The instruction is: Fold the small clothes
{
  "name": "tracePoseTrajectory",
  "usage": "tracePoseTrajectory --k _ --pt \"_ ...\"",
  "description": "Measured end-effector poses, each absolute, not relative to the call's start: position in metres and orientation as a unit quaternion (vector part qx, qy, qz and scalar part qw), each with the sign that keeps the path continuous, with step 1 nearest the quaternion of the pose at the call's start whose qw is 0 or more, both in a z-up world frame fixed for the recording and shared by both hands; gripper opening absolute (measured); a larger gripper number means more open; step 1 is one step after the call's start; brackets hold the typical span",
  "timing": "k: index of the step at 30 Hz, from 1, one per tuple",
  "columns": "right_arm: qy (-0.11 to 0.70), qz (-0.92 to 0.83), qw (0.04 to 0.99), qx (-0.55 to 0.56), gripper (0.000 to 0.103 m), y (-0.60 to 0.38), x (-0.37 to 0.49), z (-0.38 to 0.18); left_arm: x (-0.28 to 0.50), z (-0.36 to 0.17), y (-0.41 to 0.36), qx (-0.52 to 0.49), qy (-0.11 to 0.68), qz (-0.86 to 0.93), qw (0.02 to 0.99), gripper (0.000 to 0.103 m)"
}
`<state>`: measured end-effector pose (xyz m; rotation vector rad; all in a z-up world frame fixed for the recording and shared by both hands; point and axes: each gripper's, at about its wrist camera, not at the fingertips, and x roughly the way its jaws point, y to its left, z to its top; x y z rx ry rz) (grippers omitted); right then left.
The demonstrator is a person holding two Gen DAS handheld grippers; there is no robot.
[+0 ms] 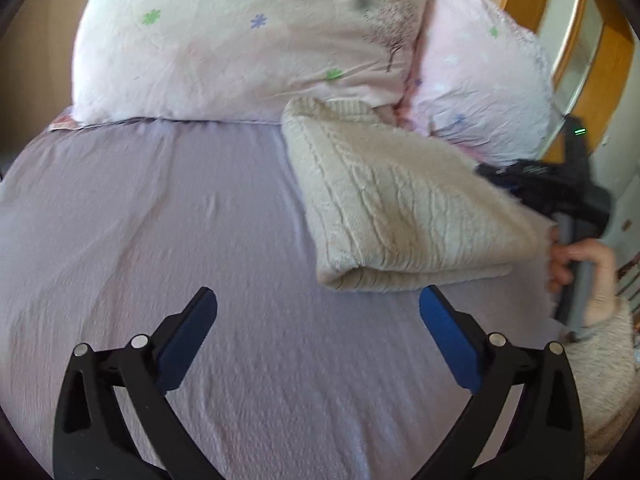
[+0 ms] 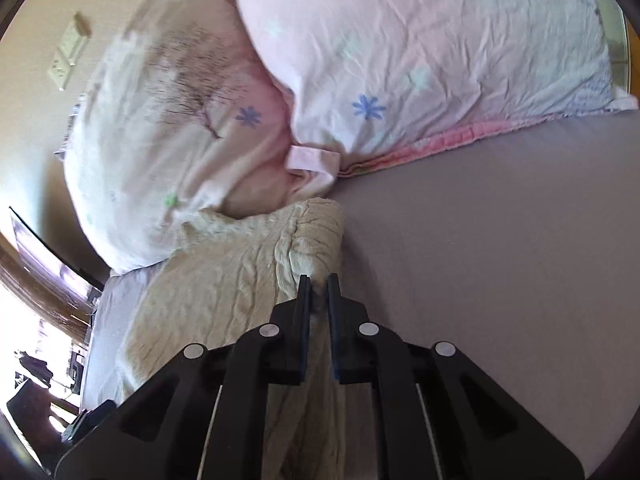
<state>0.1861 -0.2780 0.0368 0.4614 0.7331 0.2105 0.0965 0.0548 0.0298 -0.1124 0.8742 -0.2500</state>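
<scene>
Folded cream cable-knit sweater (image 1: 396, 204) lies on lavender sheet (image 1: 160, 220), touching pillows (image 1: 248, 40).

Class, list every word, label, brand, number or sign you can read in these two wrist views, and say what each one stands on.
No text can be read in either view.
Black right gripper body: a pale printed mark, too blurred to read.
Black right gripper top: a green light, not a character.
White wall switch plates: no legible marking.
Pink flower-print pillows: pattern only.
Cream cable-knit sweater: no visible label.
</scene>
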Motion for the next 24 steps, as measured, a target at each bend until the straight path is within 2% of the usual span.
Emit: tracePoseTrajectory --k 1,3,4,5,9,10,11,16,24 --pt "0.343 0.106 0.907 0.221 0.012 -0.277 0.172 0.044 0.096 0.028 0.054 -0.051 0.425 -0.114 0.896 0.101" --pt "0.326 0.119 0.914 0.213 0.037 -0.276 0.144 0.053 0.096 0.024 0.051 -0.048 0.437 -0.104 0.892 0.101" --pt "0.318 0.123 0.917 0.206 0.061 -0.274 0.125 0.056 0.096 0.021 0.049 -0.047 0.444 -0.1 0.889 0.101" --pt "0.314 0.127 0.919 0.202 0.077 -0.271 0.116 0.054 0.097 0.02 0.047 -0.045 0.448 -0.097 0.888 0.101" --pt "0.333 0.12 0.921 0.164 0.079 -0.25 0.082 0.039 0.098 0.016 0.034 -0.02 0.46 -0.086 0.884 0.101" --pt "0.342 0.089 0.926 0.135 0.092 -0.241 0.074 0.033 0.099 0.015 0.032 -0.014 0.462 -0.086 0.883 0.101" --pt "0.343 0.068 0.93 0.116 0.1 -0.234 0.07 0.028 0.099 0.013 0.03 -0.01 0.464 -0.088 0.881 0.101" --pt "0.365 0.064 0.928 0.049 0.1 -0.199 0.07 0.003 0.1 0.01 0.023 0.019 0.455 -0.075 0.887 0.101" --pt "0.394 0.054 0.917 0.026 0.1 -0.178 0.076 -0.013 0.102 0.01 0.021 0.032 0.456 -0.062 0.887 0.101"
